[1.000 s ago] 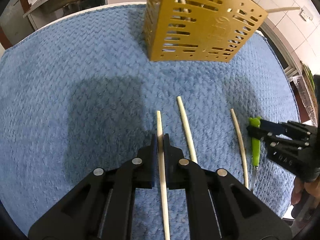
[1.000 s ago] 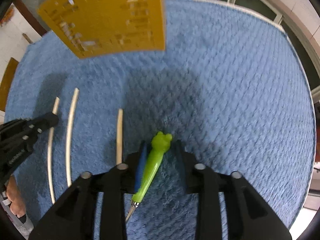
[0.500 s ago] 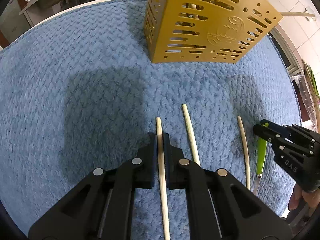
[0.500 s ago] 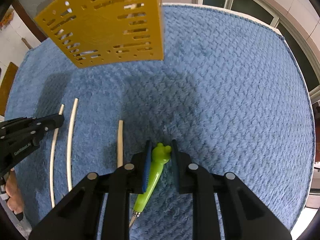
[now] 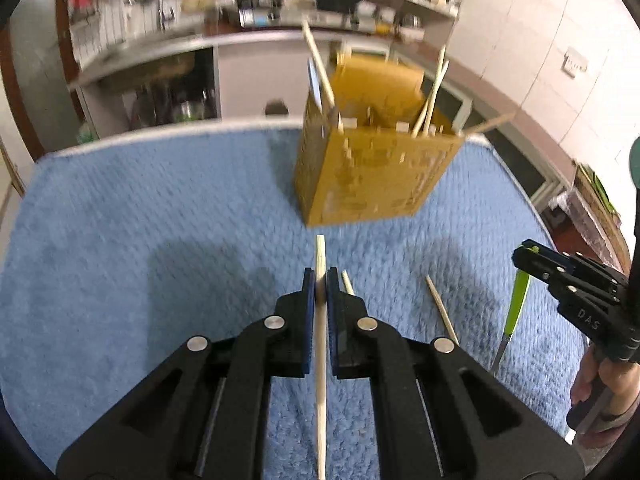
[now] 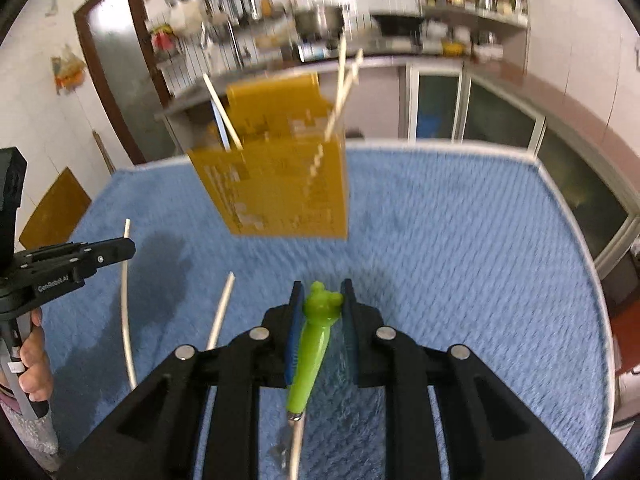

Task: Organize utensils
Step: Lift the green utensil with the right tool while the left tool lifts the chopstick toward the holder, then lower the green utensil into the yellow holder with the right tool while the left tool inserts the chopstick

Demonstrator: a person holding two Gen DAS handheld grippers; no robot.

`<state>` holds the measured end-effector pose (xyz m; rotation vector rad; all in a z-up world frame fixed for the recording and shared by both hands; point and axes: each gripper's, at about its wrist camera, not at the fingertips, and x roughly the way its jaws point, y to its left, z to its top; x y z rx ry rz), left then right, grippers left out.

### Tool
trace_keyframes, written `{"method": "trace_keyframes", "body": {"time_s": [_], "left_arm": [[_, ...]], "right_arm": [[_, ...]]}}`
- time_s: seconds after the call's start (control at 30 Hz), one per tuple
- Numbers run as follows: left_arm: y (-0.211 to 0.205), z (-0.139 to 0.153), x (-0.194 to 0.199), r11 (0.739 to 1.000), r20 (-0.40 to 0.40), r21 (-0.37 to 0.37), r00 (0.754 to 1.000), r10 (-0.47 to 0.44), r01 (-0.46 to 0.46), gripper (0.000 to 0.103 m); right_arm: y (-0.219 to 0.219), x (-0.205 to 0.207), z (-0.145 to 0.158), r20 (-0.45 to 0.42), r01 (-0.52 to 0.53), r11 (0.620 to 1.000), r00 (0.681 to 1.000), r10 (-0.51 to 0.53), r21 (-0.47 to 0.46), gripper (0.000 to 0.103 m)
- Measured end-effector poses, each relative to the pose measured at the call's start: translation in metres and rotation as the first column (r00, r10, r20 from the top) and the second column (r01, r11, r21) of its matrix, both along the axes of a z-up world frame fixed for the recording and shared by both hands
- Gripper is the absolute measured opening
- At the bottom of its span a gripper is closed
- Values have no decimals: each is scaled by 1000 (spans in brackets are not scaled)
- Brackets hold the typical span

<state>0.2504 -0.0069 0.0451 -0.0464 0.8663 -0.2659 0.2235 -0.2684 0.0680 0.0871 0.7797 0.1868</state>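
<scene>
Both tongs loaded: left tongs (image 5: pixel 319 280) clamped on chopstick (image 5: pixel 320 344), right tongs (image 6: pixel 319 300) clamped on green-handled utensil (image 6: pixel 314 344), both over bench (image 6: pixel 460 264) middle; yellow caddy (image 6: pixel 280 188) toward far edge.

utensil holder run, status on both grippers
Left gripper shut on chopstick. Right gripper shut on green utensil. Yellow holder ahead, path open; two chopsticks on mat.

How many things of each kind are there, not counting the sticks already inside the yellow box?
Held chopstick: 1
Loose chopsticks: 2
Green-handled utensil: 1
Yellow box: 1
Total: 5
</scene>
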Motion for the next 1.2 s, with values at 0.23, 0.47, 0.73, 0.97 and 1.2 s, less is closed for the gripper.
{"method": "trace_keyframes", "body": {"time_s": [0.23,0.47,0.73,0.97,1.2], "left_arm": [[-4,31,-14,1000,170,-9,985,27,-26,4],[-7,50,-16,999,249,-29,967,50,-44,4],[-9,84,-5,999,310,-34,950,43,-34,4],[-14,146,9,998,378,-60,925,35,-13,4],[-29,186,40,996,455,-87,889,63,-26,4]], "right_arm": [[7,-17,38,196,20,997,981,-6,-71,19],[9,-16,61,283,33,998,959,-15,-62,19],[10,-6,99,326,38,998,945,-21,-47,19],[12,20,161,395,53,998,918,-32,-42,19],[13,70,183,426,114,992,901,-80,-53,19]]}}
